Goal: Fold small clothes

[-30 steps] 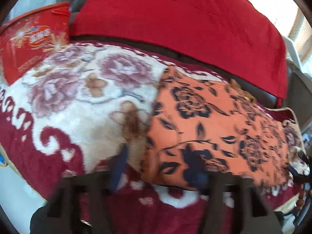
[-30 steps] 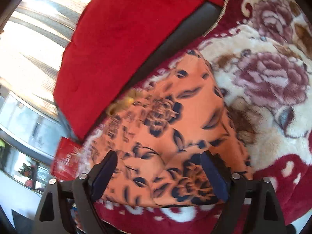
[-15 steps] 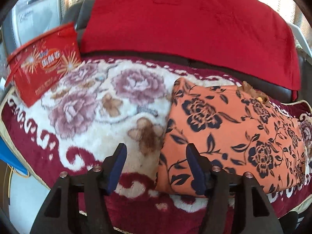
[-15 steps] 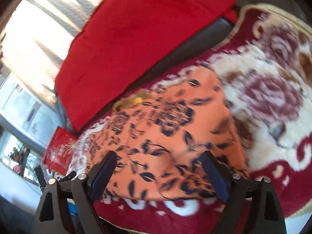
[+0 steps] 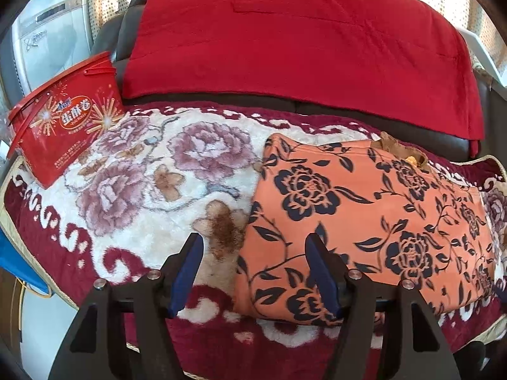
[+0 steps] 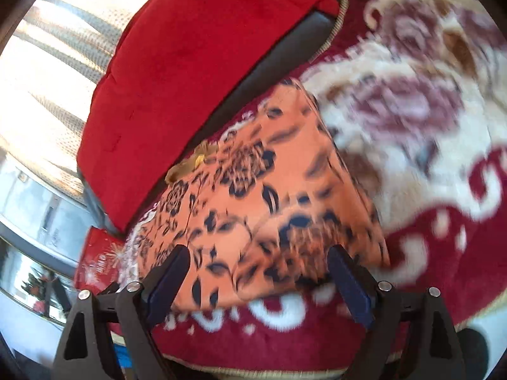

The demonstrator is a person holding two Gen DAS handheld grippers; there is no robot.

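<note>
An orange garment with dark blue flowers [image 5: 364,218] lies folded flat on the floral blanket [image 5: 152,190]; it also shows in the right wrist view [image 6: 269,209]. A brownish collar [image 5: 399,152] pokes out at its far edge. My left gripper [image 5: 255,247] is open and empty, hovering above the garment's near left edge. My right gripper [image 6: 256,256] is open and empty, above the garment's near edge; that view is blurred.
A red snack box [image 5: 63,123] stands at the blanket's far left. A red quilt [image 5: 301,41] drapes over the dark sofa back [image 5: 126,25]. The blanket's front edge [image 5: 221,332] lies just below the left gripper. Curtains [image 6: 47,47] are behind.
Both grippers have pulled back and risen from the garment. The right wrist view has tilted and swung. The garment lies still.
</note>
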